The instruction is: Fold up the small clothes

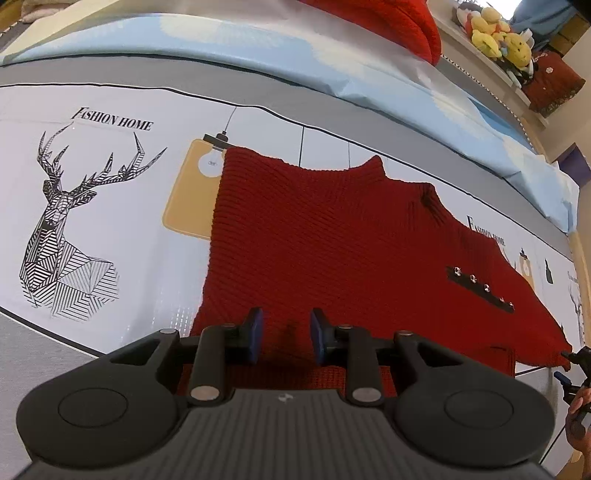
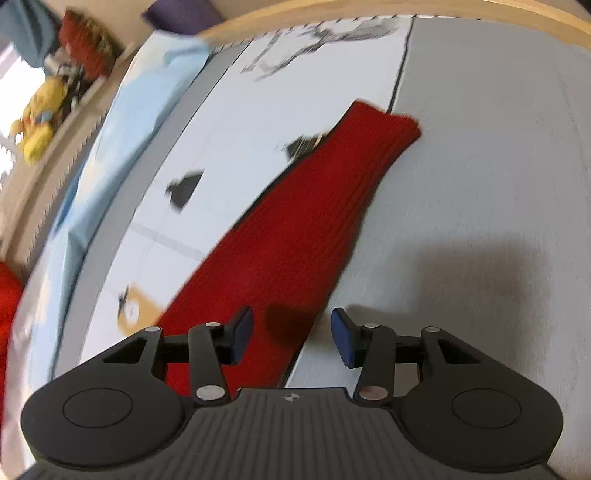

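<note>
Left gripper (image 1: 286, 334): jaws apart, nothing between the blue pads (image 1: 256, 334). It hovers over the near hem of the red knit sweater (image 1: 332, 236); red knit shows directly under and between the fingers. Can't tell if the pads touch the fabric.

Ahead of the left gripper the sweater lies flat on the printed bed sheet (image 1: 147, 221), collar (image 1: 332, 168) at the far end. A black button strip (image 1: 480, 286) with small shiny studs sits ahead and to the right of the fingers. Far right of the gripper, at the frame edge, the person's other hand (image 1: 580, 406) with part of the second tool shows, near the sweater's right corner. Left of the gripper: a geometric deer print (image 1: 62, 229) with "FASHION HOME" lettering. Beyond the sweater, a light blue quilt (image 1: 258, 48), and further back a red bundle (image 1: 388, 18) and yellow plush toys (image 1: 498, 37) on a shelf.

Right gripper (image 2: 291, 336): jaws wide apart, holding nothing. The sweater's sleeve (image 2: 314, 221) runs from under the left finger forward and to the right, cuff at the far end (view is motion-blurred). Left pad (image 2: 240, 332) is over the sleeve; right pad (image 2: 343, 341) is over the sheet's bare grey band (image 2: 480, 166). The sleeve edge passes between the fingers. Far left: a yellow plush (image 2: 37, 122).
</note>
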### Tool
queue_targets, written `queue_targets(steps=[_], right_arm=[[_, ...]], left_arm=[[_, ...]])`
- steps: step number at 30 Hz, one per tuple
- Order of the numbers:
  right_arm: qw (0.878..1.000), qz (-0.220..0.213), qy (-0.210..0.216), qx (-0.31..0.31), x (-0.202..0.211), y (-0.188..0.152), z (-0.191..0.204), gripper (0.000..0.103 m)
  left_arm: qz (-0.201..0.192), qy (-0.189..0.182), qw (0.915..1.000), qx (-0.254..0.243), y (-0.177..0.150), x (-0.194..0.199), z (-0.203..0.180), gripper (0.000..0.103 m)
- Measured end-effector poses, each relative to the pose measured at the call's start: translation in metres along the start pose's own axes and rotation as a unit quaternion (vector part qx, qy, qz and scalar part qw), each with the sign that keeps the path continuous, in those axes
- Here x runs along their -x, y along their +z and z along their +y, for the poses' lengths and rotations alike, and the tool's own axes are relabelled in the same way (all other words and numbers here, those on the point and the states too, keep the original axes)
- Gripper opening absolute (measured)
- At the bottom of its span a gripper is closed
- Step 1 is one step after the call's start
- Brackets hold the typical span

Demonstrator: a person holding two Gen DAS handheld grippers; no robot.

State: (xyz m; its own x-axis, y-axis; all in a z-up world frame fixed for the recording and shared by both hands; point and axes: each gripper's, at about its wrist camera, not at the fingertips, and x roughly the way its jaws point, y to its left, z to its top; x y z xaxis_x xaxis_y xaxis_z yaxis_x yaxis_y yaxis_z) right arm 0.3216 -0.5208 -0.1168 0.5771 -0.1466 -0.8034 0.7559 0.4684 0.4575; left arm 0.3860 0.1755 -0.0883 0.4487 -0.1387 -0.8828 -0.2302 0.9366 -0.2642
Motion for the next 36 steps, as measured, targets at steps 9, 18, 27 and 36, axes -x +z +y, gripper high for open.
queue_targets(steps=[9,18,27,36], right_arm=[[0.997,-0.033,0.03,-0.057,-0.026,0.015,-0.025,0.013],[0.938,-0.185,0.137,0.26,0.063,-0.052,0.114,0.011],[0.811,0.103,0.423,0.392,0.109,-0.238,0.205,0.016],[0.897,0.172,0.25,0.32,0.12,-0.232,0.192,0.039]], left_arm=[[-0.007,-0.004,1.0,0.003,0.003,0.01,0.002,0.031],[-0.019,-0.005,0.9996,0.02,0.011,0.021,0.011,0.031],[-0.023,-0.02,0.9985,0.046,0.017,0.03,0.023,0.031],[-0.01,-0.035,0.9956,0.086,0.018,0.019,0.037,0.031]])
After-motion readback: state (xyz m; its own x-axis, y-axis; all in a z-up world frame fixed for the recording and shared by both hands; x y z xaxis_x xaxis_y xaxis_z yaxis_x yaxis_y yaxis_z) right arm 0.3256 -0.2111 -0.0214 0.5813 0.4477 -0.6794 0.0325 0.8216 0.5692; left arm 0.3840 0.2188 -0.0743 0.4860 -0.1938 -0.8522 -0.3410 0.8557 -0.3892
